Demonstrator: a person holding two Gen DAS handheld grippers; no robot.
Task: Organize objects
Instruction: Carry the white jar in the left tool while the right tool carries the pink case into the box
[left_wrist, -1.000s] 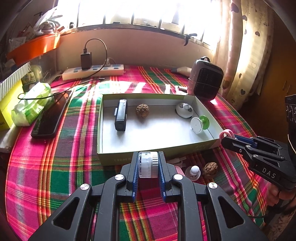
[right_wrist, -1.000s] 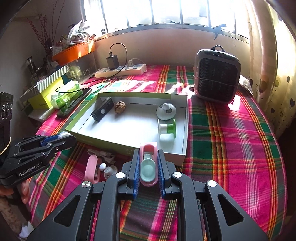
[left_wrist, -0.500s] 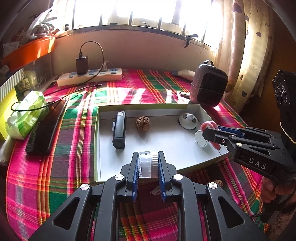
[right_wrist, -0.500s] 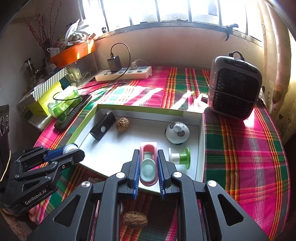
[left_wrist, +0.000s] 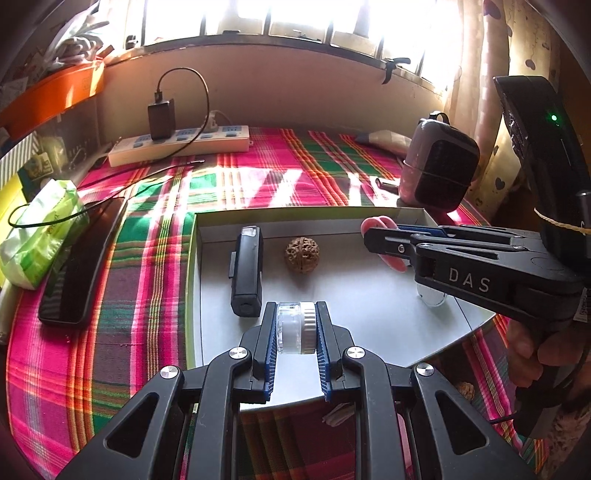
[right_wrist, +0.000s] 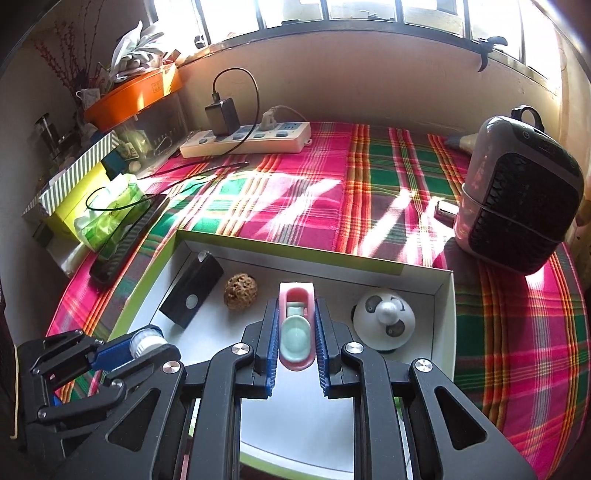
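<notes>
Walnut (left_wrist: 301, 254), black clip (left_wrist: 246, 271), panda bell (right_wrist: 384, 319) crowd tray (left_wrist: 192, 258); left tool (left_wrist: 295, 328) grips jar (left_wrist: 295, 326), right tool (right_wrist: 295, 332) pink case (right_wrist: 296, 325).

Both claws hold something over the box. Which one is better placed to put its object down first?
Probably the left claw: its small clear jar hangs over bare box floor, while the right claw with its pink holder sits between walnut and panda toy.

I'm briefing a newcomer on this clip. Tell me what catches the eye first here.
Both grippers hang loaded over the shallow green-edged box: the left gripper is shut on a small clear jar, the right gripper on a pink and mint case. Around them glares the pink and green plaid cloth, with a dark heater at the far right.
</notes>
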